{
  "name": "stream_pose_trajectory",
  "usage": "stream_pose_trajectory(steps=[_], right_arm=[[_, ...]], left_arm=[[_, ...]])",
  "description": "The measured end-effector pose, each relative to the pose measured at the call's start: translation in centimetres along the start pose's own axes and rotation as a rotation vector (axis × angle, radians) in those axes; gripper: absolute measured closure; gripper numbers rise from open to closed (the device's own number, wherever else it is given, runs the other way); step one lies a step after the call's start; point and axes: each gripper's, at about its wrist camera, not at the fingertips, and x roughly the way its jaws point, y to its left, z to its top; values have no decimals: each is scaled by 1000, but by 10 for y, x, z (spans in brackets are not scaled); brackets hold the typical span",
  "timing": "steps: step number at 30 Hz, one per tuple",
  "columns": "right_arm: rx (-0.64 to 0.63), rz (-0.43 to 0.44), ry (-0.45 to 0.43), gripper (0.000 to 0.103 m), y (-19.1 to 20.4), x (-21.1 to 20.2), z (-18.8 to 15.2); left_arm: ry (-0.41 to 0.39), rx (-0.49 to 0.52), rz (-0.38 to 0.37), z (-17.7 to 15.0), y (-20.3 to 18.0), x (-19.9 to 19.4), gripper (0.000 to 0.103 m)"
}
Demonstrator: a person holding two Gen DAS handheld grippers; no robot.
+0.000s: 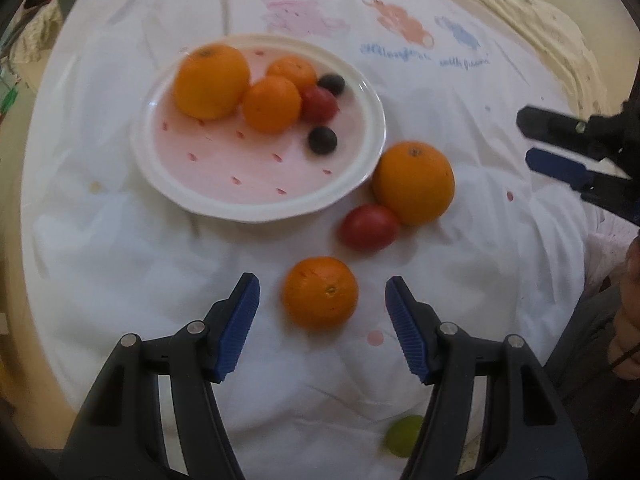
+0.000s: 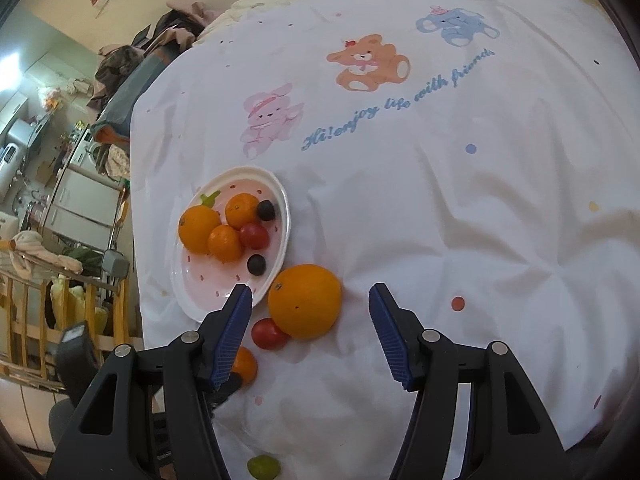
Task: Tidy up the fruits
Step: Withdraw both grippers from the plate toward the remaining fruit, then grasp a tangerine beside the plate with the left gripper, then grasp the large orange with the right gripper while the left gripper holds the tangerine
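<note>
A white and pink plate (image 1: 172, 176) (image 2: 192, 292) on the bed holds three oranges, a red tomato and two dark grapes. Loose on the sheet lie a small orange (image 1: 320, 292) (image 2: 245, 366), a red tomato (image 1: 370, 227) (image 2: 269, 334), a large orange (image 1: 414, 183) (image 2: 305, 301) and a green grape (image 1: 404, 436) (image 2: 263, 467). My left gripper (image 1: 322, 308) is open with the small orange between its fingertips, not touching. My right gripper (image 2: 310, 304) is open and empty, over the large orange; it also shows in the left wrist view (image 1: 536, 144).
The fruit lies on a white bed sheet (image 2: 440, 220) printed with cartoon bears and blue writing. A wooden crib rail (image 2: 60, 312) and room clutter stand beyond the bed's left edge. A hand (image 1: 628, 312) shows at the right edge.
</note>
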Motion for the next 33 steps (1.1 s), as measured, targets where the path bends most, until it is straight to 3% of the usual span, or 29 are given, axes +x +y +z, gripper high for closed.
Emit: stream_pose_trajectory(steps=[3, 9, 18, 22, 27, 33], right_arm=[[1, -6, -3, 39, -1, -1, 1], [7, -14, -8, 39, -3, -1, 0], [-7, -26, -1, 39, -1, 1, 0], [-5, -34, 3, 38, -1, 3, -1], [-21, -45, 39, 33, 2, 13, -3], [-95, -90, 115, 30, 15, 45, -3]], left_arm=[[21, 15, 5, 1, -4, 8, 44], [29, 20, 34, 3, -1, 11, 63], [29, 54, 38, 2, -2, 5, 66], [4, 12, 22, 1, 5, -15, 67], [-94, -71, 25, 3, 23, -53, 67], [-128, -183, 52, 5, 46, -62, 67]])
